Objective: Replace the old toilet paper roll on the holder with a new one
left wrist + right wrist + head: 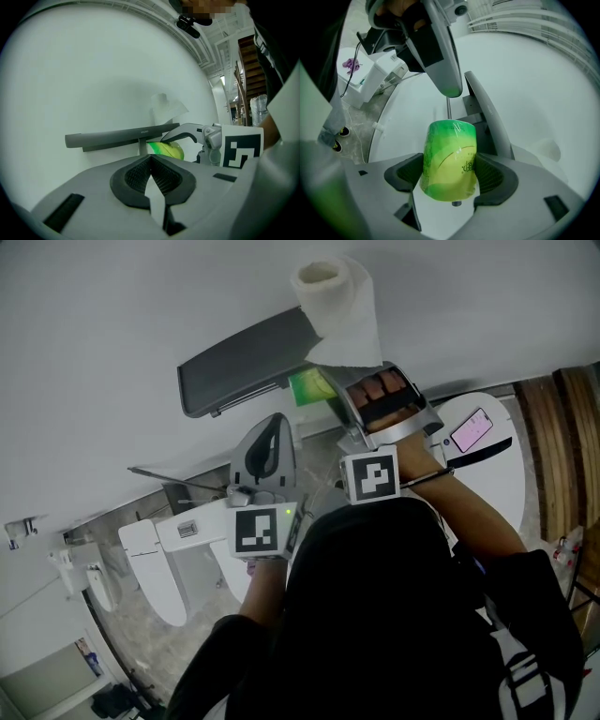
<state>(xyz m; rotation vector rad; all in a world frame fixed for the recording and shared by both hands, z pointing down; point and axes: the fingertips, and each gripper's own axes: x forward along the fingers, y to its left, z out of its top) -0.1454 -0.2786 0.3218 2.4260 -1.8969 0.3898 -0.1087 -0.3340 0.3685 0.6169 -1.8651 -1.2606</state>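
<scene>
A grey wall holder with a flat shelf point(244, 362) carries a white toilet paper roll point(333, 296) standing on top, a loose sheet hanging down. My right gripper point(323, 395) is shut on a new roll in green wrapping point(307, 385), held just below the shelf's right end. In the right gripper view the green roll point(450, 154) sits squeezed between the pads, with the holder point(485, 112) behind it. My left gripper point(267, 432) hovers below the shelf with its jaws shut on nothing point(150, 161). From it I see the shelf point(122, 137) and green roll point(166, 149).
A white toilet point(178, 549) stands below left. A phone point(471, 429) lies on a white surface at right, beside wooden stairs point(562, 427). A white box with cables point(370, 75) sits on the floor. The wall is plain white.
</scene>
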